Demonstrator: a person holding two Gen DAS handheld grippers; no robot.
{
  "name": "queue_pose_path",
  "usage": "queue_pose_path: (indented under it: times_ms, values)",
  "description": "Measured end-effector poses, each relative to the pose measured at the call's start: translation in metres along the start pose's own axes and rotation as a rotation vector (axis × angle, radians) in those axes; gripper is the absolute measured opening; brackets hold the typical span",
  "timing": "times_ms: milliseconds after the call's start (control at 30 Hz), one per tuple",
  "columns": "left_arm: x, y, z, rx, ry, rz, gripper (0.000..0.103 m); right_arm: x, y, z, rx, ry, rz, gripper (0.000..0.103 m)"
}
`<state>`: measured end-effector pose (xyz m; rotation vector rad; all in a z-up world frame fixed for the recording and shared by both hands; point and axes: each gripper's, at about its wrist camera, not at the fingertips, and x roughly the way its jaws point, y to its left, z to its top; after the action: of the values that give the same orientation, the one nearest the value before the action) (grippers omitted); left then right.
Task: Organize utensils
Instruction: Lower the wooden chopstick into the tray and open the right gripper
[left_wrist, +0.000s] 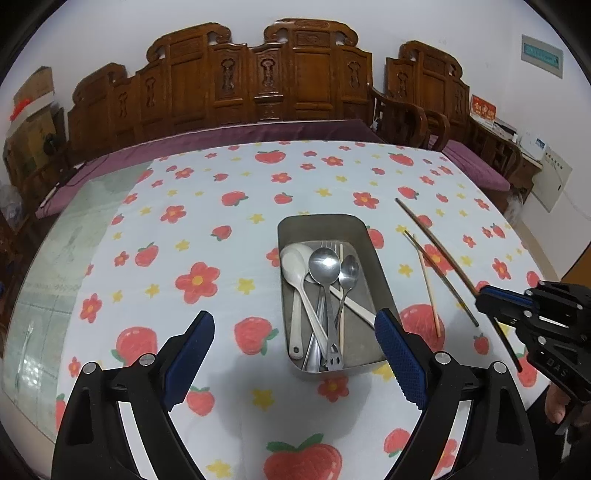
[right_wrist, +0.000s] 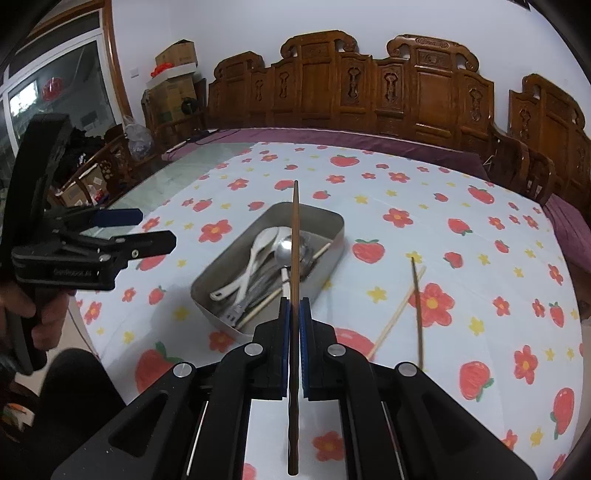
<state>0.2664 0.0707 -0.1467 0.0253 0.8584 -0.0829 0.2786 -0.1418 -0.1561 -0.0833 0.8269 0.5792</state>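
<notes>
A metal tray (left_wrist: 382, 291) sits mid-table on the strawberry-print cloth, holding a white ceramic spoon (left_wrist: 295, 273), two steel spoons (left_wrist: 324, 263), a fork and a pale chopstick. My left gripper (left_wrist: 295, 317) hangs open above the tray's near end, with nothing between its fingers. My right gripper (right_wrist: 294, 301) is shut on a dark brown chopstick (right_wrist: 295, 236), held off the table and pointing over the tray (right_wrist: 207, 301). Right of the tray, a second dark chopstick (right_wrist: 417, 306) and a pale chopstick (right_wrist: 395, 317) lie crossed on the cloth.
Carved wooden chairs (left_wrist: 258, 81) with purple cushions line the far side of the table. Bare glass tabletop (left_wrist: 55, 266) shows left of the cloth. A hand (right_wrist: 22, 306) grips the left gripper's handle. Cardboard boxes (right_wrist: 173, 74) are stacked in the far left corner.
</notes>
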Motion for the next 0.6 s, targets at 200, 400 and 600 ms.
queue_pose_path:
  times_ms: [200,400,600]
  values:
    - [-0.005,0.011,0.007,-0.013,-0.011,-0.003,0.085,0.021,0.003,0.018,0.039,0.037,0.025,0.006]
    - [-0.002,0.022,0.015,-0.013,-0.022,-0.002,0.085,0.055,0.003,0.037,0.095,0.073,0.072,0.006]
    - [0.008,0.032,0.014,-0.019,-0.018,-0.001,0.085,0.098,0.002,0.041,0.175,0.123,0.091,0.006]
